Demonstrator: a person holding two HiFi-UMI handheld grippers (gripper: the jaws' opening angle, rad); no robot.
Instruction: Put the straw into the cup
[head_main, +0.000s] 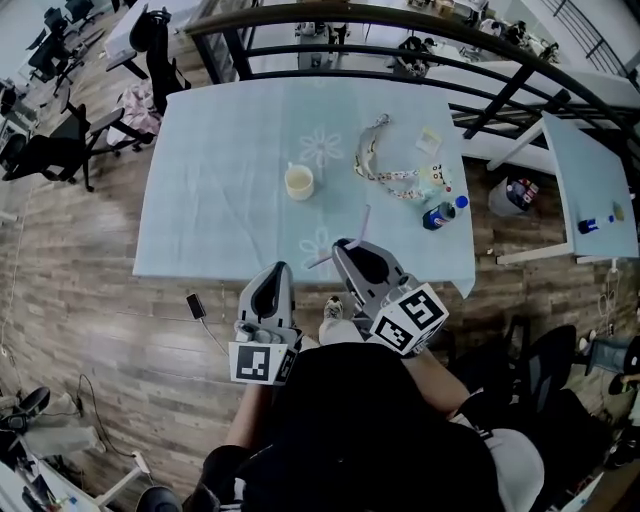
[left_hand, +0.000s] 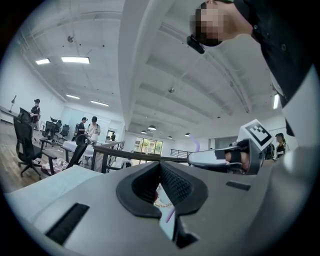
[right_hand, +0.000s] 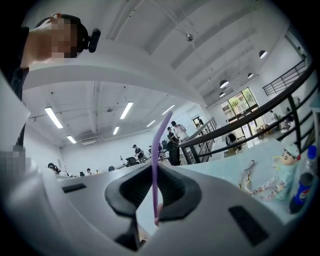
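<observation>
A cream cup (head_main: 299, 181) stands upright near the middle of the pale blue table (head_main: 210, 210). My right gripper (head_main: 345, 248) hovers over the table's near edge, shut on a purple straw (head_main: 363, 225). In the right gripper view the straw (right_hand: 156, 155) rises upright from between the pads of that gripper (right_hand: 155, 195). My left gripper (head_main: 277, 272) is beside it on the left, just short of the table edge, jaws close together and empty. The left gripper view looks past its own gripper (left_hand: 161, 187) to the right gripper (left_hand: 200, 159) and the straw (left_hand: 196, 145). The cup is well ahead of both.
A patterned lanyard (head_main: 385, 170), a small toy figure (right_hand: 285, 170), a blue can (head_main: 437, 216) and a blue bottle cap (head_main: 460, 201) lie on the table's right side. Dark railing (head_main: 400, 20) runs behind, office chairs (head_main: 60, 150) stand left, and a second table (head_main: 590, 180) right.
</observation>
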